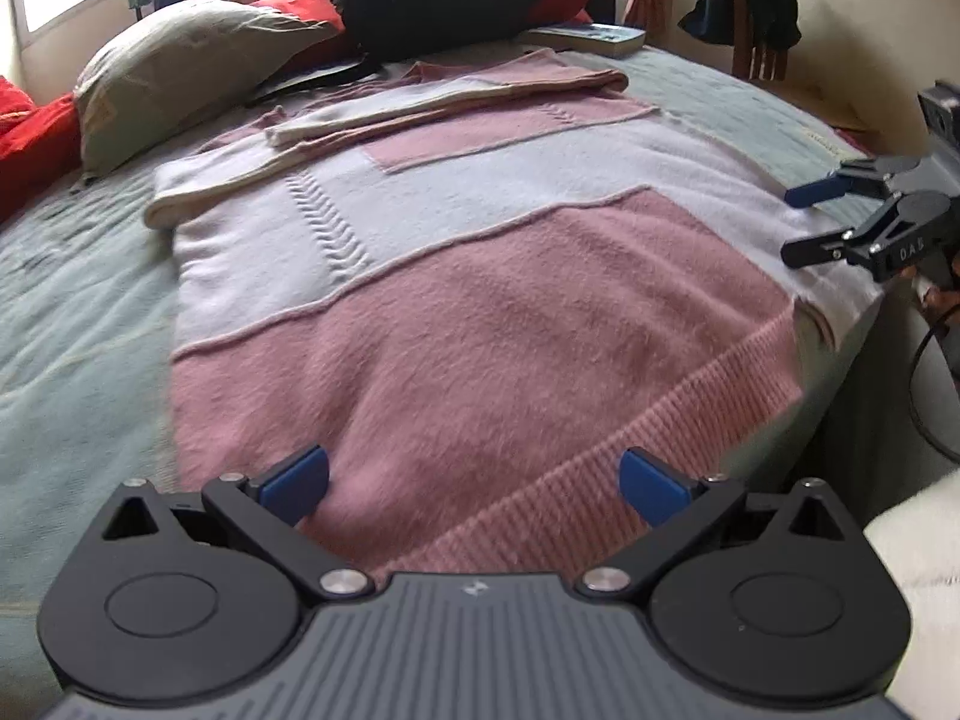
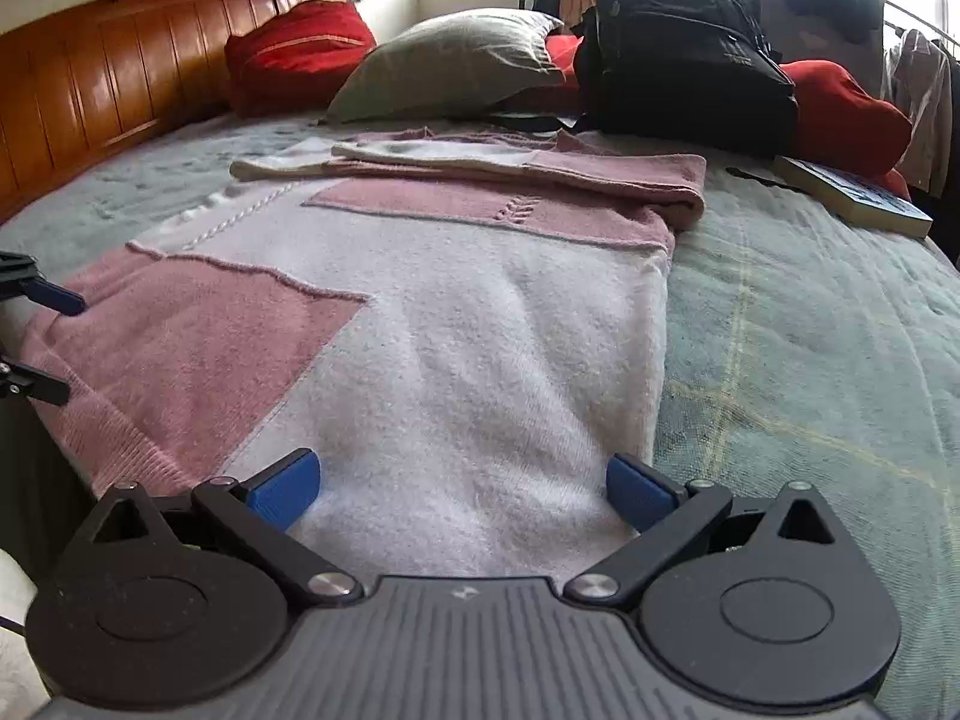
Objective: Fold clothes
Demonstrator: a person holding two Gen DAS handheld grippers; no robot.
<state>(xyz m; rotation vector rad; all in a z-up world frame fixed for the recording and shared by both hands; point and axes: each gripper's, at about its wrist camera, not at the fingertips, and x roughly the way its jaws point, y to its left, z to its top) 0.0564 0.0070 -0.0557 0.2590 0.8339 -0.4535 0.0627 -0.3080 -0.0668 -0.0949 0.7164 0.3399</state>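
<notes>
A pink and white knitted sweater (image 1: 480,276) (image 2: 456,324) lies flat on the bed, both sleeves folded across its chest at the far end. My left gripper (image 1: 474,486) is open just above the pink ribbed hem, nothing between its blue pads. My right gripper (image 2: 462,489) is open over the white part of the hem near the sweater's right edge. In the left wrist view the right gripper (image 1: 798,222) shows at the right, open. In the right wrist view the left gripper's fingers (image 2: 54,297) show at the left edge.
The sweater rests on a pale green bedspread (image 2: 810,330). Behind it lie a grey pillow (image 2: 456,60), red cushions (image 2: 300,54), a black backpack (image 2: 684,48) and a book (image 2: 852,195). A wooden headboard (image 2: 90,78) runs along the left. A chair with dark clothes (image 1: 750,6) stands beyond the bed.
</notes>
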